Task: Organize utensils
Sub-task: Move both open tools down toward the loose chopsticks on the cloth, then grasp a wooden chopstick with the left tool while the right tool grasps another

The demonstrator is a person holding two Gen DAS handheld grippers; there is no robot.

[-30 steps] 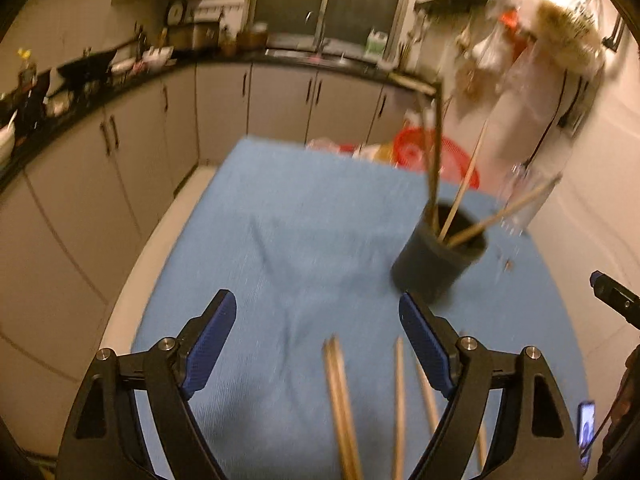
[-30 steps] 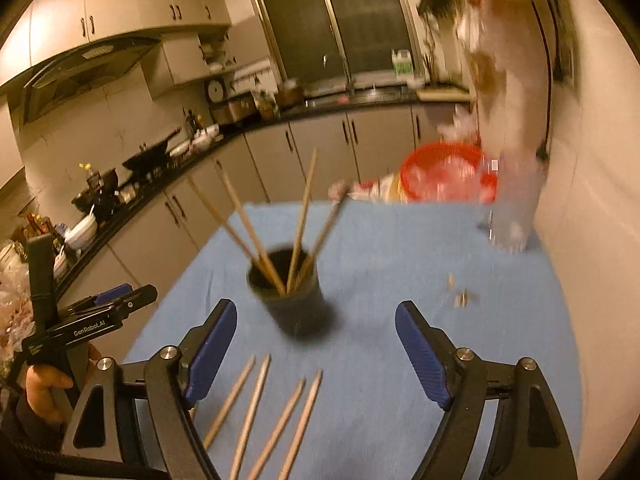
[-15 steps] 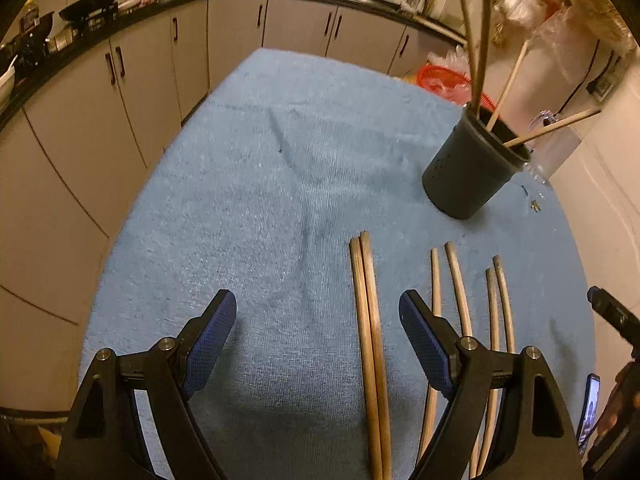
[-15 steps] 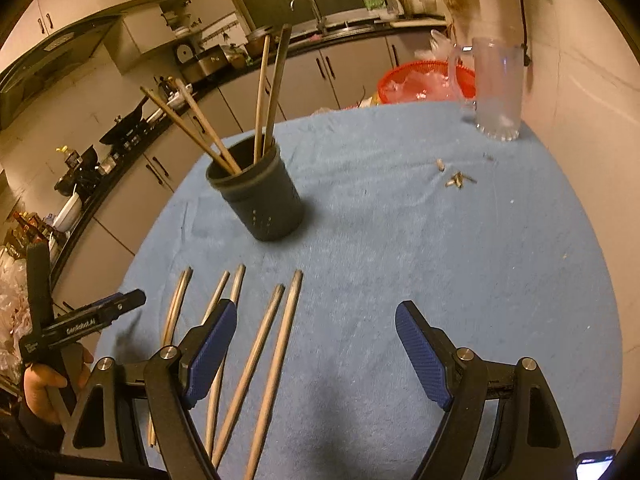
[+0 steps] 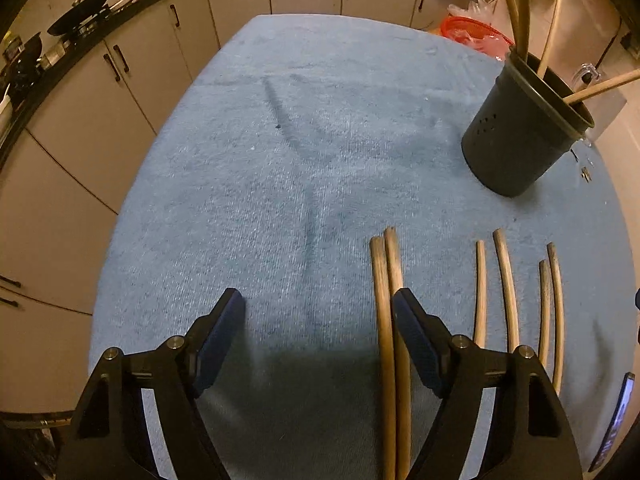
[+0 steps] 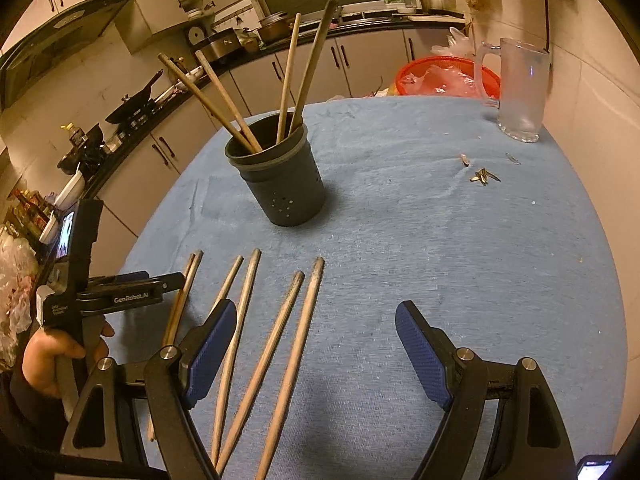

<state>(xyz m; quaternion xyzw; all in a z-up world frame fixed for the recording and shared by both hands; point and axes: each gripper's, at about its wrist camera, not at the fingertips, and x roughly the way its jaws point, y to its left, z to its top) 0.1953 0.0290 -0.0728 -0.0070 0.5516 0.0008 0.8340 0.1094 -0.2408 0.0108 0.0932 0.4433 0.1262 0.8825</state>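
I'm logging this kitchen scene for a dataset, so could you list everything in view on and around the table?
loose chopsticks: six, wooden, flat on the cloth near the grippers
holder: one, dark grey, upright on the cloth
chopsticks in holder: four, wooden, leaning
cloth: one, blue, covering the table
glass mug: one, clear, far right corner
basket: one, red, beyond the table's far edge
left gripper: black with blue pads, jaws closing, nothing between them
right gripper: black with blue pads, open, empty
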